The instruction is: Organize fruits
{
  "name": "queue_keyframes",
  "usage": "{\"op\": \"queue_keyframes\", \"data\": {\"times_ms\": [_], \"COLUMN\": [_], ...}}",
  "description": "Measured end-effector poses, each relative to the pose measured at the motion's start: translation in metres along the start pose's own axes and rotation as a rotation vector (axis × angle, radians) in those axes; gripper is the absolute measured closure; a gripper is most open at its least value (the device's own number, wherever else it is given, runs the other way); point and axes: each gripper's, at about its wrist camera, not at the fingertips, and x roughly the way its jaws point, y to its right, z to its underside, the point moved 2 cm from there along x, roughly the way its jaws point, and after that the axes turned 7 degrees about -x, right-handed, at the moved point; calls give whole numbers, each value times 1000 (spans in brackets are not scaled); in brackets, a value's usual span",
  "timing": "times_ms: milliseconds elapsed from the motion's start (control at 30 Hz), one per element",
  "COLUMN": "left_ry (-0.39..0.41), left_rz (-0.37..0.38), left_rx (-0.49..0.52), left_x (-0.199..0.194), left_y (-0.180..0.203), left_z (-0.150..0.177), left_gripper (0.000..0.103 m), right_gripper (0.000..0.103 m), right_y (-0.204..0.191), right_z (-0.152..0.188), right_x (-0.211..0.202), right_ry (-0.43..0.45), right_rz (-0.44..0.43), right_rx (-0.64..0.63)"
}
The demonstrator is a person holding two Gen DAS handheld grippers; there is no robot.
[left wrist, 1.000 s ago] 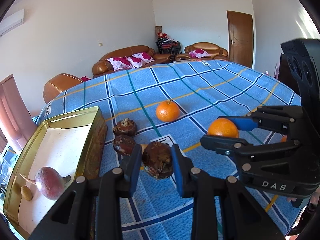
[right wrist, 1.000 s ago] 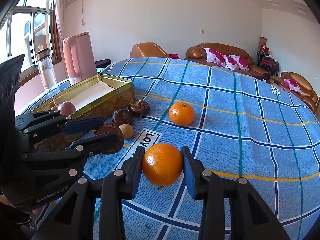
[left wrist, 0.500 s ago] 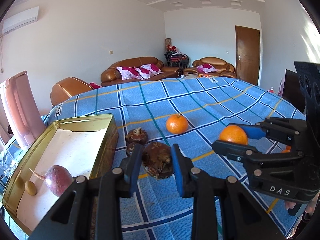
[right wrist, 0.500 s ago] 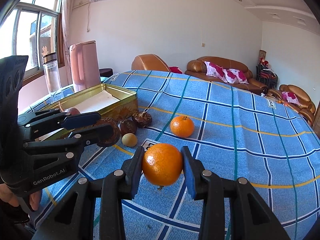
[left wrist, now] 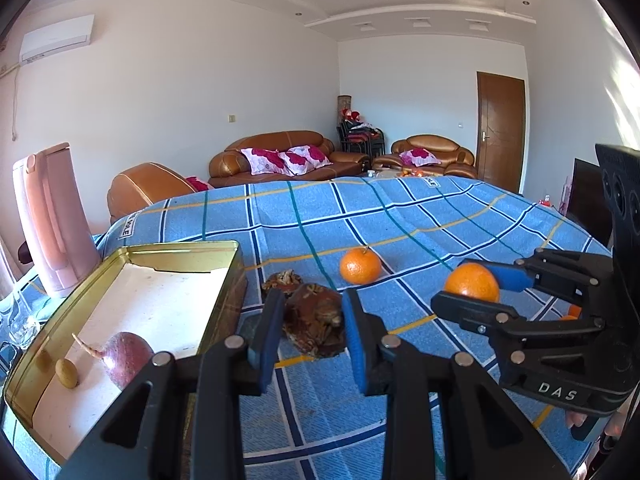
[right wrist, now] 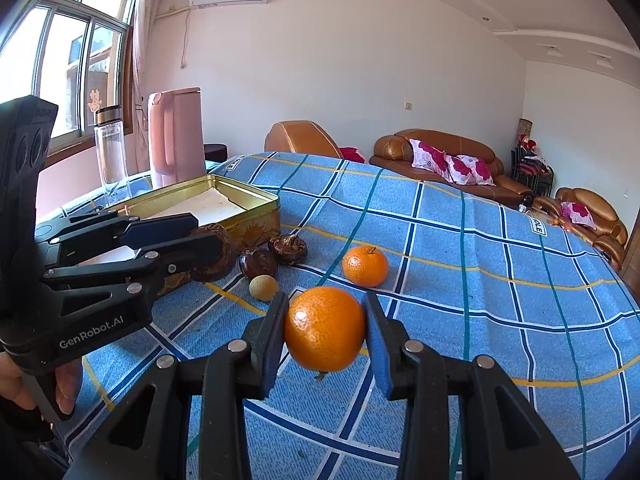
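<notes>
Both tongs loaded: left tongs (left wrist: 310, 334) clamping a brown fruit (left wrist: 316, 320), right tongs (right wrist: 325, 330) squeezing an orange (right wrist: 325, 328). Gold tin (left wrist: 192, 246) just left of them, presumably the drop-off.

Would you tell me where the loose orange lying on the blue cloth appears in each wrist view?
Left wrist: loose orange at centre, just above the left gripper.
Right wrist: loose orange at centre, above the held orange.
Shared landmark: gold tin.
</notes>
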Motion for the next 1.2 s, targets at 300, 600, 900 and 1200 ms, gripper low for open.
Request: {"op": "queue_keyframes", "data": {"times_ms": [300,600,900,1200], "left_ry": [23,55,92,123], "left_rz": [-2,-14,-31,-58], "left_rx": [-13,-31,-46,-52], "left_x": [-4,-10,-16,-22], "left_y": [-2,-4,-7,-8], "left_z": [0,0,0,0], "left_gripper": [72,72,72,72], "right_gripper": [64,64,64,64], "right_y": [-3,-4,-4,-1], "right_z": [-1,-1,-1,1], "right_x": [-7,-14,-21,-32], "right_ry": [28,62,94,163], "right_rz": [13,18,9,4], "right_rx": [-18,-28,-30,-15]}}
